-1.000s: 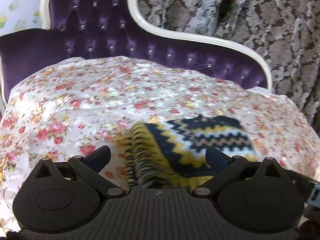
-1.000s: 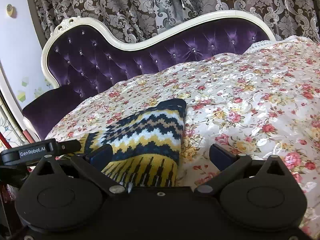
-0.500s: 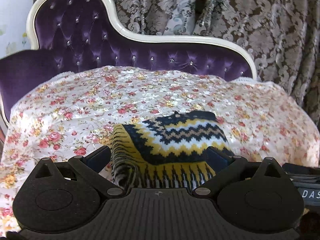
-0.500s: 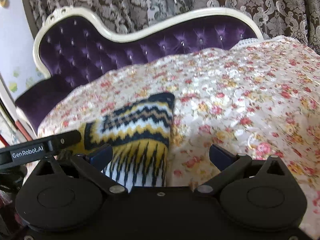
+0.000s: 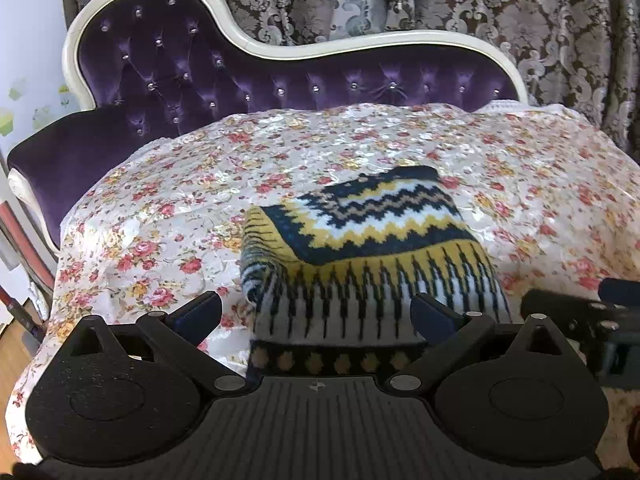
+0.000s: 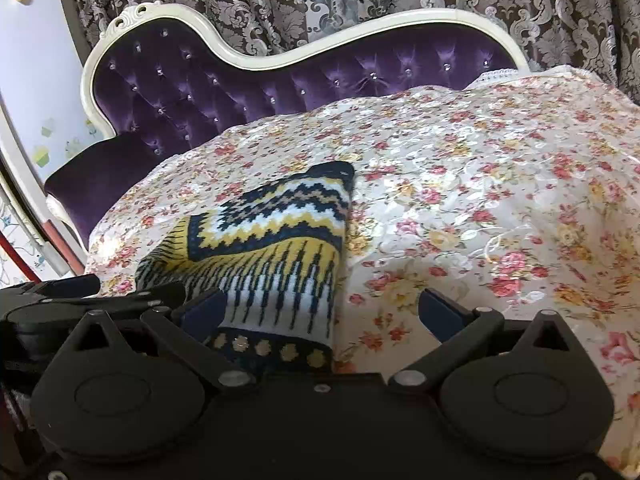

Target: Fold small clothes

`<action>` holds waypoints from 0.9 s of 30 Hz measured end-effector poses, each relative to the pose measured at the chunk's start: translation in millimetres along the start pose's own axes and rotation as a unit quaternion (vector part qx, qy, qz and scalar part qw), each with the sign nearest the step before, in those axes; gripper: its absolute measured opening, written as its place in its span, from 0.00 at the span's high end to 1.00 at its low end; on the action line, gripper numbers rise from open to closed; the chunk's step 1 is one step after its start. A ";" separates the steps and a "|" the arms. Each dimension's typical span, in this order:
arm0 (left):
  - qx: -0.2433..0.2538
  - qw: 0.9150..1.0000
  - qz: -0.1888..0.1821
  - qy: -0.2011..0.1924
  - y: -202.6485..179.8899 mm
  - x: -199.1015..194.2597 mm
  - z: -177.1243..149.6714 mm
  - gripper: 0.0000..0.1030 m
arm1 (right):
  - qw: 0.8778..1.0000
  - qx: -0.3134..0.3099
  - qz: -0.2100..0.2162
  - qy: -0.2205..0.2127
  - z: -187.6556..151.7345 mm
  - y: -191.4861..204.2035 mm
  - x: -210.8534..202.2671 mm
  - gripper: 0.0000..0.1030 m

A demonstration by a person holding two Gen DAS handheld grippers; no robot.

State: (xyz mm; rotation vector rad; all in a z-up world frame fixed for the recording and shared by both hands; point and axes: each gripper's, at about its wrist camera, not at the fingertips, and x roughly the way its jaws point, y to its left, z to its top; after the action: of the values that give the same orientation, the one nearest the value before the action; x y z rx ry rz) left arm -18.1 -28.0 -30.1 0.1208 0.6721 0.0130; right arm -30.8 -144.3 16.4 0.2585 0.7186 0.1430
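Where the floral cover (image 5: 168, 216) spreads over the seat, one folded knit (image 5: 368, 248) lies on it, toward the near edge.

Item 1, knit: small garment in navy, yellow, white and tan. Zigzag bands run across the upper panel; vertical navy spikes on white and yellow fill the lower panel; a dark hem with yellow dots runs along the nearest edge. Its left side is doubled under into a rounded fold. In the right wrist view the knit (image 6: 276, 248) sits left of centre, with bare cover to its right.

Item 2, left gripper (image 5: 318, 312): spread wide, nothing between the fingers. The knit's near edge lies between and just beyond the two blue-padded tips; whether either pad touches the cloth cannot be told.

Item 3, right gripper (image 6: 320, 312): also spread wide and holding nothing. Its left finger sits over the knit's lower left part; its right finger stands over bare cover. The left gripper's black body shows at this view's left edge, just beside the knit.

Item 4, sofa (image 5: 168, 64): purple tufted velvet back with clear studs and a cream carved frame, curving down from a high left end to a lower right end.

Item 5, curtain (image 5: 520, 8): brown and grey damask, hanging behind the sofa.

Item 6, wall (image 6: 32, 80): pale, with small green stickers, left of the sofa.
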 end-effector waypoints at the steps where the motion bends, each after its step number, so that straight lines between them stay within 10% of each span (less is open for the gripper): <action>1: 0.000 1.000 -0.004 0.002 -0.5 -0.8 -1.1 0.01 | 1.000 0.001 0.000 0.000 0.2 -0.9 -0.6 0.00; 27: -0.020 0.999 -0.032 0.017 -1.8 -4.6 -10.5 0.01 | 1.000 -0.002 0.003 -0.004 -0.8 -0.3 -5.2 0.00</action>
State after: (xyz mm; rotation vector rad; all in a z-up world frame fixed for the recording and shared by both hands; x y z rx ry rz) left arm -28.2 -28.9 -35.6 0.0596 0.7083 -0.0332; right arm -35.2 -145.6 19.1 0.2580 0.7094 0.1494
